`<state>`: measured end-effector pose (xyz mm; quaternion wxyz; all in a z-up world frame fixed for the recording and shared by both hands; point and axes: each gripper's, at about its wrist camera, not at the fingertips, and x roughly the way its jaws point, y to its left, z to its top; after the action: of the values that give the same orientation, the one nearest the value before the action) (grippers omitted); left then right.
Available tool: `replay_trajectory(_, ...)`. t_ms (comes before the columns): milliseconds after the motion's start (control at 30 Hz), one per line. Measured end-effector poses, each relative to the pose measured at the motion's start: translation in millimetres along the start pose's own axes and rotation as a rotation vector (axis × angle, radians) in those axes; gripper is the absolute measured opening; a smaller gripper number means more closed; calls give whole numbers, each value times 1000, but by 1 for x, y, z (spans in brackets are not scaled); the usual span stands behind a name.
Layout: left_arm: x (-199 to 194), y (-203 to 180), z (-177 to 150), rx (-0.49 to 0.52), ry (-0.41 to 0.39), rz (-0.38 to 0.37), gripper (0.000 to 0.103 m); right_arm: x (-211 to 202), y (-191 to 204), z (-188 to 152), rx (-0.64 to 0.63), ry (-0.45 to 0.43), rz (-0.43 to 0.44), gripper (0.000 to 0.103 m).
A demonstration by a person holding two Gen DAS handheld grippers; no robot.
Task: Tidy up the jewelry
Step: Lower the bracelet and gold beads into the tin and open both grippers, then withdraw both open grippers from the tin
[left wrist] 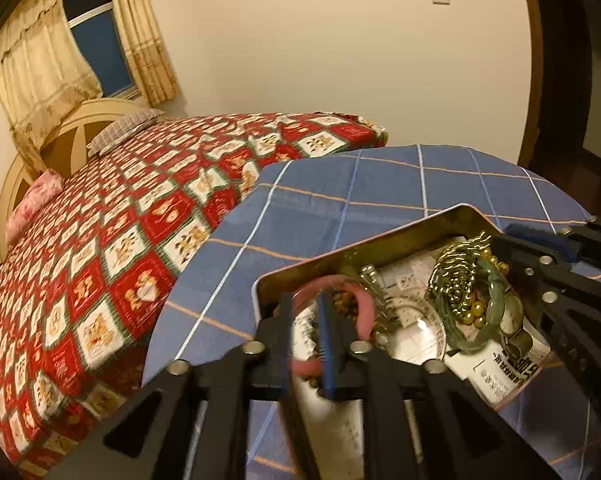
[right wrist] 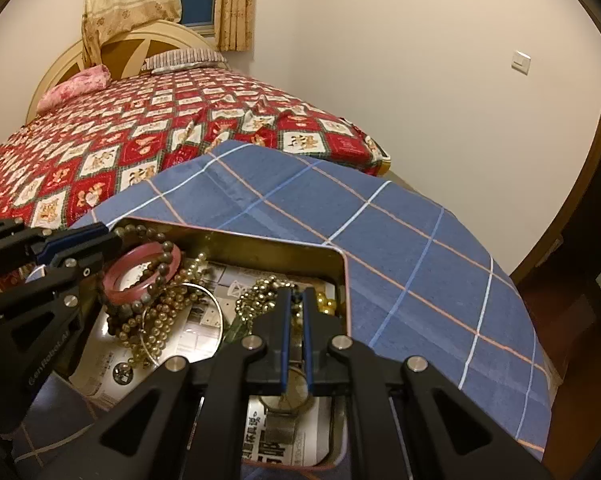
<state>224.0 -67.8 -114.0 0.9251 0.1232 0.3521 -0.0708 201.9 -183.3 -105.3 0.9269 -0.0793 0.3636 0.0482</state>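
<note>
A gold metal tin (left wrist: 364, 240) (right wrist: 260, 244) lined with newspaper holds the jewelry on a blue checked cloth. My left gripper (left wrist: 306, 304) is shut on the rim of a pink bangle (left wrist: 360, 300) (right wrist: 140, 268) at the tin's left end; brown bead bracelets (right wrist: 156, 276) lie with it. My right gripper (right wrist: 296, 296) is nearly shut over a gold bead chain (right wrist: 260, 292) (left wrist: 460, 280); whether it pinches anything is hidden. A green jade bangle (left wrist: 488, 312) encircles the chain. A thin silver hoop (right wrist: 216, 308) and a watch (right wrist: 288, 396) lie on the paper.
The tin sits on a table under the blue checked cloth (left wrist: 380, 184) (right wrist: 380, 232). A bed with a red patterned quilt (left wrist: 120, 220) (right wrist: 140, 136) lies behind. A wall with a light switch (right wrist: 520, 62) and a doorway (left wrist: 572, 80) stand to the right.
</note>
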Motion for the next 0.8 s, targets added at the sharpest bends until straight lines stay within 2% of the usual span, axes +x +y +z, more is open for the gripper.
replay_trajectory(33,-6,3,-2,-12,-21,9,49,-3,0,-1,4,-7,-3,22)
replay_trajectory(67,-12,6,-3,-24,-45,24,73,-7,-3,-2,15,-16,-7,37)
replay_trajectory(100,-18,9,-5,-33,-68,39,83,-12,-5,-3,30,-24,-13,49)
replay_trajectory(167,-32,15,-8,-42,-101,33,83,-22,-9,-7,48,-35,-14,52)
replay_trajectory(267,-45,22,-12,-52,-100,42,83,-38,-14,-15,71,-43,-23,52)
replay_trajectory(400,-70,33,-20,-93,-131,38,83,-62,-16,-24,93,-86,-40,61)
replay_trajectory(633,-97,40,-29,-104,-162,61,83,-82,-11,-27,107,-123,-30,61)
replay_trajectory(800,-102,42,-31,-108,-165,68,83,-85,-8,-27,106,-129,-28,61)
